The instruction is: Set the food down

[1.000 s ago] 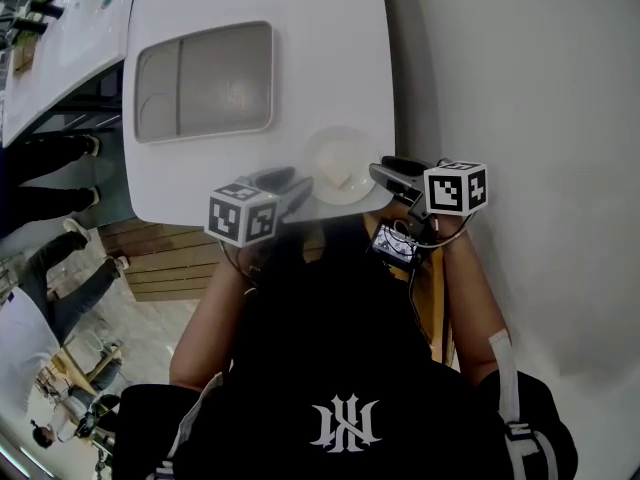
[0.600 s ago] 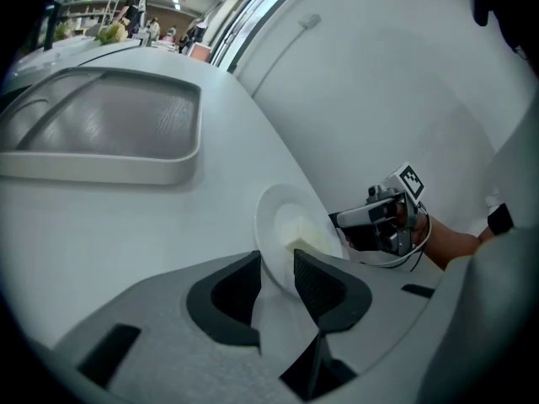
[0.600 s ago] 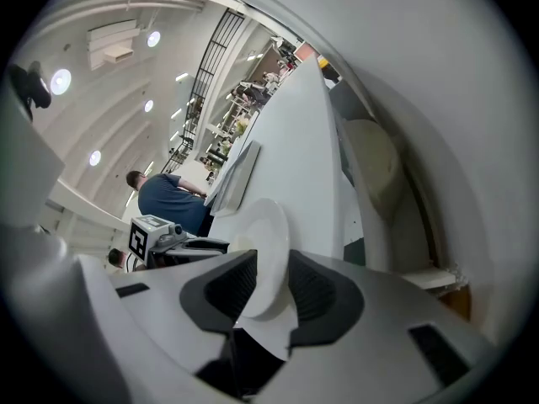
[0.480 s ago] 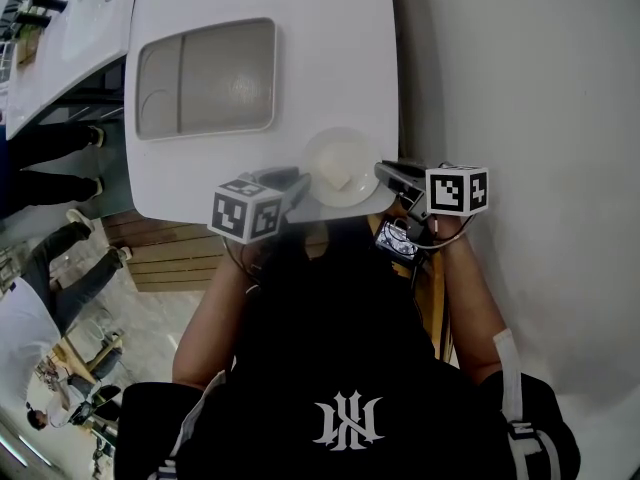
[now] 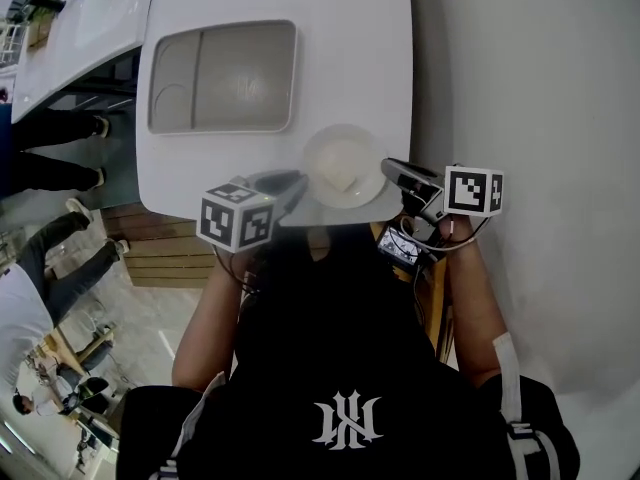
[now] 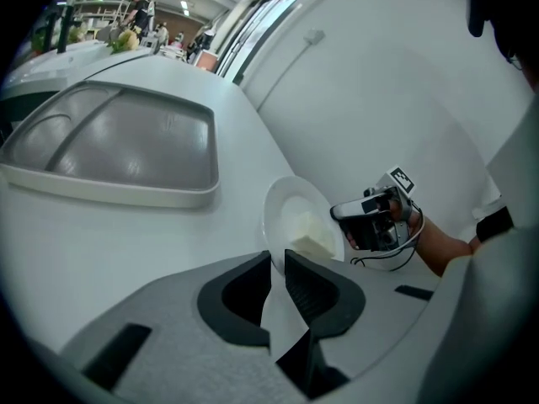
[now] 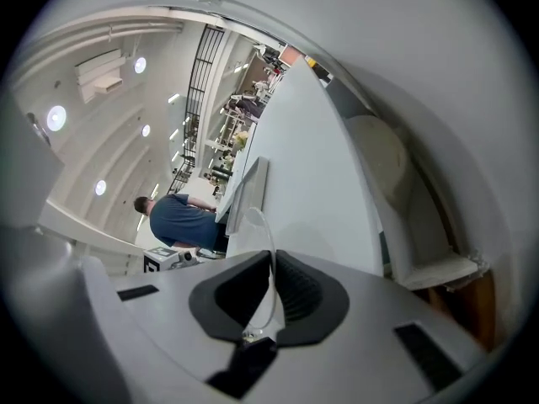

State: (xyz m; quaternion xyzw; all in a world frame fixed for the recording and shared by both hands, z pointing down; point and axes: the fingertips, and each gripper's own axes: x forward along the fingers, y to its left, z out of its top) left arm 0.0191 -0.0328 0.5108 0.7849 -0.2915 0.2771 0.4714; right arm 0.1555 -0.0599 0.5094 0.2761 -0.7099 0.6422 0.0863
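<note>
Two opposite rims of one plate (image 5: pixel 316 148) are what I am pinching, and the head view is showing it best. The left gripper (image 5: pixel 295 183) is reaching in from the plate's left side and the right gripper (image 5: pixel 392 171) from its right. The dish is lying squarely between them, with neither hand nearer. It is sitting at the near edge of the white table (image 5: pixel 330 68), with the pale block of food (image 5: pixel 343 176) about at its middle. The grey tray (image 5: pixel 240 78) is lying farther back and to the left, well apart. My two grips are lining up left to right across the dish, so I am judging that any lowering has to keep both hands level (a tilt could send the block sliding).

Moving to the left gripper view, I am watching its jaws closing, with the white rim filling the narrow gap and the pads pressing on it. This view is adding what the head view is not giving: the block's side face, and the right gripper at the far rim. Whether the plate is resting on the table or hanging just clear of it, I cannot tell.

Turning to the right gripper view, those jaws are closing too, on the rim, which is showing edge-on as a thin curved line between the pads. The food is hidden here; instead a person in a blue top (image 7: pixel 178 217) is showing far off.
</note>
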